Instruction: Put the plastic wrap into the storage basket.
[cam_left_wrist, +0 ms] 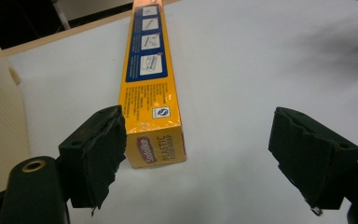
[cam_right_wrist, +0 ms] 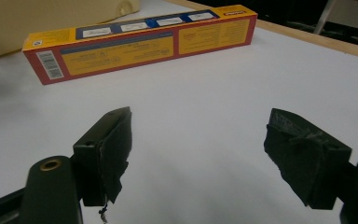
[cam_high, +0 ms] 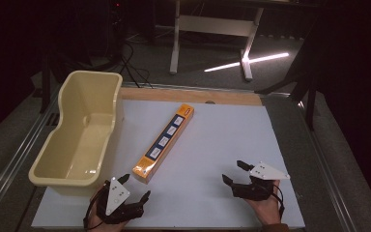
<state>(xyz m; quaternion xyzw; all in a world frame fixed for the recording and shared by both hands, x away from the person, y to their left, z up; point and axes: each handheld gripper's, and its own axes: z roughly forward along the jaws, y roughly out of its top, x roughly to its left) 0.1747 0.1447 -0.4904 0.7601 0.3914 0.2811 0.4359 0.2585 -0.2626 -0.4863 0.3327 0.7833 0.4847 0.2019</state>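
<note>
High view: a long, narrow yellow-orange box (cam_high: pixel 164 143) with a blue strip of white panels along its top lies flat on the white worktop (cam_high: pixel 212 159), slanting from about 7 o'clock up toward 1 o'clock. Its near end panel, seen in the left gripper view, reads "PLASTIC". A cream plastic tub (cam_high: pixel 79 130) stands at 9 o'clock, just beside the box and apart from it, its inside bare. The left claw (cam_high: pixel 136 188) sits at 7 o'clock, jaws spread wide, its left jaw close by the box's near end. The right claw (cam_high: pixel 234 173) rests at 5 o'clock, well apart from the box, jaws likewise parted and holding nothing. Bare worktop lies between each claw and the box.
</note>
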